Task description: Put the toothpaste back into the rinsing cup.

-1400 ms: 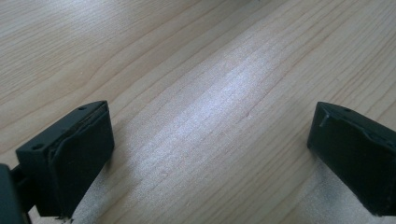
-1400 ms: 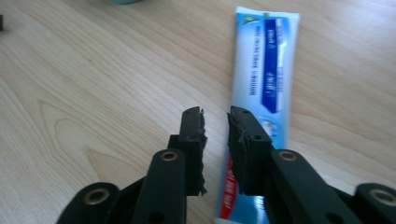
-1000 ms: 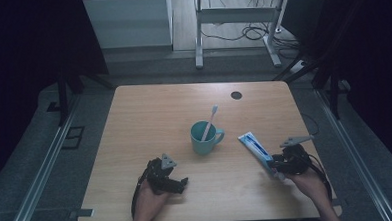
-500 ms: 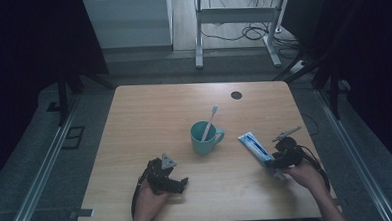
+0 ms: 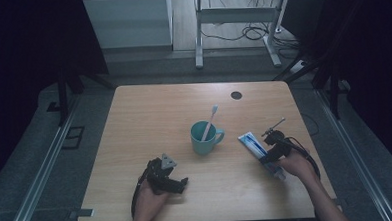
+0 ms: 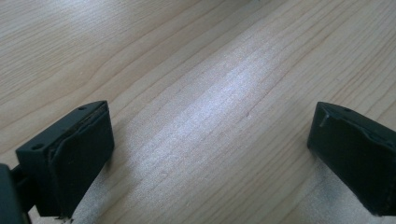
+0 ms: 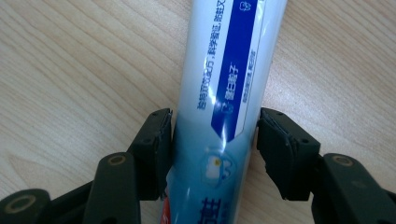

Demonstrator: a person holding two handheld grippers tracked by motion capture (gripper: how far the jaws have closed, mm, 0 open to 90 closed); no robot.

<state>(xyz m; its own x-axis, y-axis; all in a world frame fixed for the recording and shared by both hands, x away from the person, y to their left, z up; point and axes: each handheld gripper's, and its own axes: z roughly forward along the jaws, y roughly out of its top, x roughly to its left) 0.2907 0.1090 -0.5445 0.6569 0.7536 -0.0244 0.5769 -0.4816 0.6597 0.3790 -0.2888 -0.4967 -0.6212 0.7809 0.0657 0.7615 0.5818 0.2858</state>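
Observation:
A white and blue toothpaste tube point(image 5: 249, 143) point(image 7: 224, 70) lies flat on the wooden table point(image 5: 159, 117) at the right. My right gripper point(image 5: 267, 156) point(image 7: 215, 135) stands over it with a black jaw on each side of the tube. Its jaws have just been opening and the pads sit at the tube's edges without squeezing it. A teal cup point(image 5: 204, 139) with a toothbrush point(image 5: 210, 121) leaning in it stands at the table's middle. My left gripper point(image 5: 183, 183) point(image 6: 210, 144) rests on the table near the front left, jaws wide apart over bare wood.
A small dark round spot point(image 5: 236, 95) marks the far right of the tabletop. Metal desk legs and cables point(image 5: 250, 33) stand on the floor beyond the table. Rails run along the floor on both sides.
The right hand and its gripper have shifted a little left and away from me along the tube, which stays on the table. The left hand has kept still.

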